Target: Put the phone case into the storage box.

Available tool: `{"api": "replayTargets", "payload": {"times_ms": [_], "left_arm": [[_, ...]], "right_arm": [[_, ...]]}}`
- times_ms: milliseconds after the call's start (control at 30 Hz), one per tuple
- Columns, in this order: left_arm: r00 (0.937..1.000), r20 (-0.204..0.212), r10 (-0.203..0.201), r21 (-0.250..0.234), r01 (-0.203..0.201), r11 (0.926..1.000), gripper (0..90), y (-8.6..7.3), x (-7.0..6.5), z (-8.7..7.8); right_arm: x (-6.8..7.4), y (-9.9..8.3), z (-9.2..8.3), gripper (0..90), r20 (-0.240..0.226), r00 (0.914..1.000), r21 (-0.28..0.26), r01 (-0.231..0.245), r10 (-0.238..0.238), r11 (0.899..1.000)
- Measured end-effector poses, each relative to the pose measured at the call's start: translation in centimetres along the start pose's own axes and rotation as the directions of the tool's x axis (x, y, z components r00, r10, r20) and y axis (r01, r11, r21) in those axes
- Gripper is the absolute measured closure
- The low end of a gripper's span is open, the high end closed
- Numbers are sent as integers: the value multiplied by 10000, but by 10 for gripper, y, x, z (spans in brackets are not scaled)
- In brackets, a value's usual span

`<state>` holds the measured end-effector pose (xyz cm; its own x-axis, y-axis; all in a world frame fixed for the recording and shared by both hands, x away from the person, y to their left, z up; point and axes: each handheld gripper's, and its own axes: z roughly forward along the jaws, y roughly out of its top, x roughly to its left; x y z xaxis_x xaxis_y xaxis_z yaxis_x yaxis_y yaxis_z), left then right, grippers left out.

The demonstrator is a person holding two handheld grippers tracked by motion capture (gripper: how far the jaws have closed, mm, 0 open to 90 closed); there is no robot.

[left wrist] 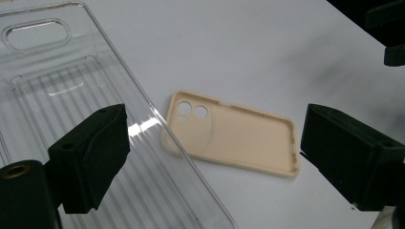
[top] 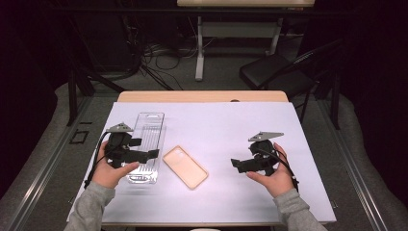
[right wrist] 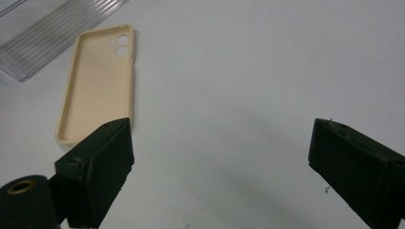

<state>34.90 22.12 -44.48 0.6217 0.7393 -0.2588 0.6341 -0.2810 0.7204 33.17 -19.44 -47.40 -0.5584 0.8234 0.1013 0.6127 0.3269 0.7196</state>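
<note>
No lettering, brand mark, number or sign can be read anywhere: none on the beige phone case (left wrist: pixel 234 138), none on the clear ribbed tray (top: pixel 146 139), and, as far as the dim high view allows, none beyond the table.

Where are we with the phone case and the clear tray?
Done so far: the beige phone case lies open side up on the white sheet, beside the clear tray, not in it. In hand: nothing; the left gripper and right gripper are both open and empty. Left, probably: picking up the case and placing it.
</note>
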Motion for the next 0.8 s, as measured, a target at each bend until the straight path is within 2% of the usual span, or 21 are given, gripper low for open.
{"api": "replayTargets", "payload": {"times_ms": [300,500,633,733,800], "left_arm": [[9996,-271,72,30,-71,10000,97,25,6,8],[9995,-308,-71,48,72,10000,98,35,11,14],[9984,-551,125,71,-121,9999,115,42,12,15],[9987,-511,-22,48,25,10000,114,46,13,15],[9989,-448,-102,-35,101,9999,114,47,15,15]], "right_arm": [[-4,26,11,78,-19,9999,187,126,-126,9997],[-1,38,22,80,6,9991,671,418,-420,9969],[0,45,28,96,-5,9988,895,494,-495,9948],[3,50,30,150,47,9984,925,555,-562,9942],[5,53,32,147,58,9982,1059,590,-600,9926]]}}
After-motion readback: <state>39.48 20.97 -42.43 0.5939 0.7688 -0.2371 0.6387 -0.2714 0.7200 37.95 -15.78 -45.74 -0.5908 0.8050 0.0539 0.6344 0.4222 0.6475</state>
